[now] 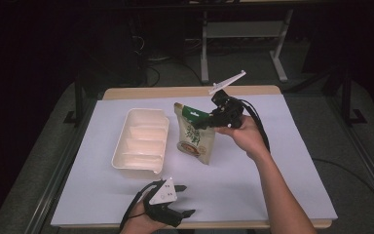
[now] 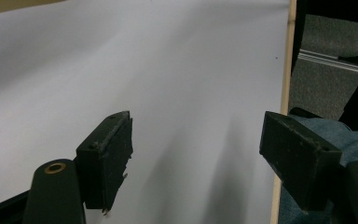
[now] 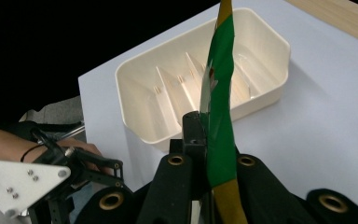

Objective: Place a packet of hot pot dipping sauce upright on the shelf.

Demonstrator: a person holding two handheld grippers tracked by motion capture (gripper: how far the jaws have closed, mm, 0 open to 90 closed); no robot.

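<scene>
High view. The right gripper (image 1: pixel 208 121) is closed on the green top band of a snack pouch (image 1: pixel 193 138), which hangs above the white table cover (image 1: pixel 282 161), right of the cream divided tray (image 1: pixel 141 140) and apart from it. The pouch sags a little below the grip, so it is judged light and soft-walled, with loose contents that can shift. The sealed top band is the correct place to take hold: it is flat, stiffer than the body, and carries nothing that could be crushed. The left gripper (image 1: pixel 184 200) rests at the near edge of the table, well apart from the pouch, with nothing in it.

Left gripper view. The two black jaws stand wide apart over the bare table cover (image 2: pixel 168 70). Nothing lies between the pads (image 2: pixel 107 158). The table's near edge and dark floor show at the right.

Right gripper view. The jaws are fully closed on the pouch (image 3: pixel 220 93), which is seen edge-on as a thin green strip rising from the grip. The film is glossy (treat it as slippery, so a light pinch may let it slide). The thin edge confirms that the material bends easily and gives no support of its own. Behind it sits the tray (image 3: pixel 135 93), its compartments empty. The left gripper (image 3: pixel 81 175) shows at the lower left, with a hand behind it.
</scene>
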